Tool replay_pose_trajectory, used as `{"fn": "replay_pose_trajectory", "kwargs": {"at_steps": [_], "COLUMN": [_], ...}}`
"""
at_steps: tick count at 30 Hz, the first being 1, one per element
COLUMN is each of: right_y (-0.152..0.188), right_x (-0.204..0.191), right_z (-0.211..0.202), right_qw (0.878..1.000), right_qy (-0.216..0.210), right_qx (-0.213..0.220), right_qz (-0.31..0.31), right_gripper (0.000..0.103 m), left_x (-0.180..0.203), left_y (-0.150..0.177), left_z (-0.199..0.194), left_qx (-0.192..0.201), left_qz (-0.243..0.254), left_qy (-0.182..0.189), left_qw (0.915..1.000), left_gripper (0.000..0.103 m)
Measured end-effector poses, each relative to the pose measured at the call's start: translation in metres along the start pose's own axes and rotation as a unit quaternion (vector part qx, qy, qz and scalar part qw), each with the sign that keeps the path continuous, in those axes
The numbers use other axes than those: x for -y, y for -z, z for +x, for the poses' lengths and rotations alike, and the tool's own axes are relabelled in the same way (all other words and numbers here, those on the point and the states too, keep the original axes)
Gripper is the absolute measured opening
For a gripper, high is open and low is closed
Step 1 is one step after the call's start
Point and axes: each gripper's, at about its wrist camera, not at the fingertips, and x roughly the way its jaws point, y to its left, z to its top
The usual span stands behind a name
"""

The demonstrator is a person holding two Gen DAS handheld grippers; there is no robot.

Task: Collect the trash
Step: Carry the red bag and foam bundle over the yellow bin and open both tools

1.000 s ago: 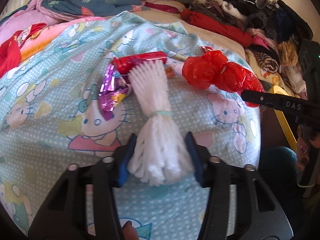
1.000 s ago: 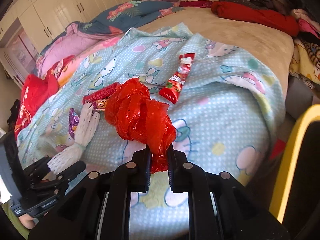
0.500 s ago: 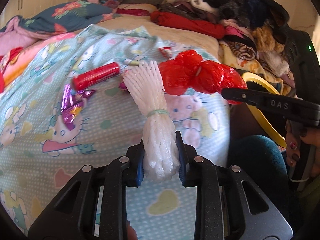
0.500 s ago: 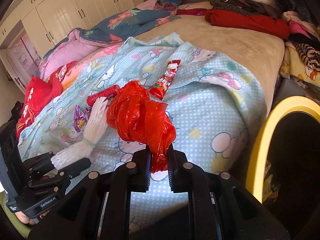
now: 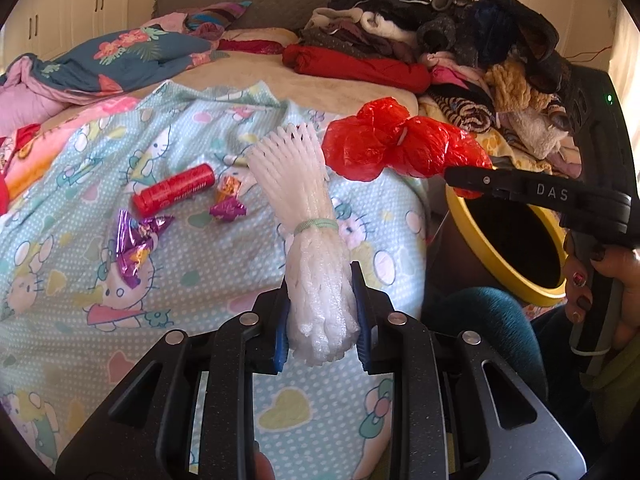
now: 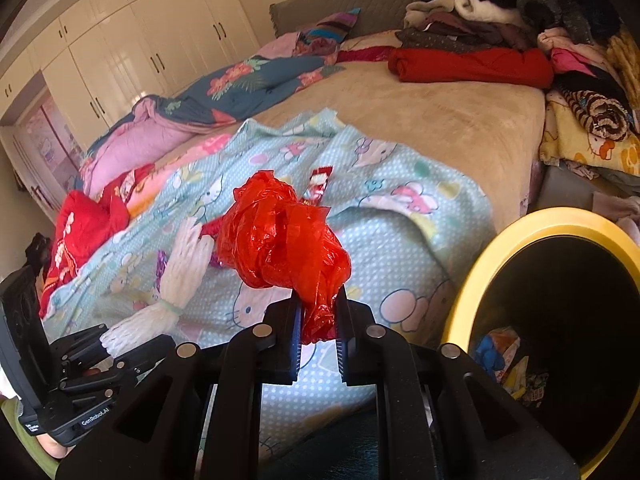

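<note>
My left gripper (image 5: 320, 324) is shut on the lower end of a white foam net bundle (image 5: 308, 216) tied with a green band, lifted off the bed. My right gripper (image 6: 318, 330) is shut on a crumpled red plastic bag (image 6: 280, 236), held in the air beside a yellow-rimmed trash bin (image 6: 472, 292). The red plastic bag (image 5: 400, 144) and the bin (image 5: 492, 256) also show at the right of the left wrist view. On the light-blue cartoon blanket (image 5: 80, 280) lie a red tube wrapper (image 5: 174, 190), a purple foil wrapper (image 5: 136, 240) and a small candy wrapper (image 5: 228, 206). A red snack wrapper (image 6: 320, 184) lies farther back.
A heap of folded clothes (image 5: 440, 40) covers the bed's far right. Quilts and pillows (image 6: 224, 88) lie at the back left, white wardrobes (image 6: 120, 60) behind. The bin holds some rubbish (image 6: 504, 364). A person's hand (image 5: 600, 280) grips the right tool.
The left jaws closed on the foam net and lifted it off the blanket. Both grippers rose and shifted right toward the bin, which now shows much more of its opening.
</note>
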Motion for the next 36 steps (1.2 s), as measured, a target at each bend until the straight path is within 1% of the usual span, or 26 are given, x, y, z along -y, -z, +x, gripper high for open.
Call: {"fn": "replay_pose_trajectory", "kwargs": {"at_steps": [15, 26, 36], "right_y": [-0.004, -0.005, -0.006], "right_x": [0.03, 0.05, 0.073], "right_z": [-0.034, -0.056, -0.074], "right_qw": [0.999, 0.996, 0.993], "right_qy": [0.018, 0.029, 0.045], "right_qx": [0.037, 0.062, 0.082], "right_qz": [0.031, 0.055, 0.076], "right_gripper": [0.013, 0.013, 0.013], "left_x": [0.031, 0.062, 0.082], "left_y": [-0.026, -0.039, -0.048], "left_z": [-0.008, -0.008, -0.006], "left_qx": [0.036, 0.052, 0.06], "left_qz": [0.013, 0.029, 0.038], "left_qy": [0.024, 0.044, 0.061], "left_qw": [0.999, 0.9972, 0.9956], "left_gripper": [0.019, 0.019, 0.019]}}
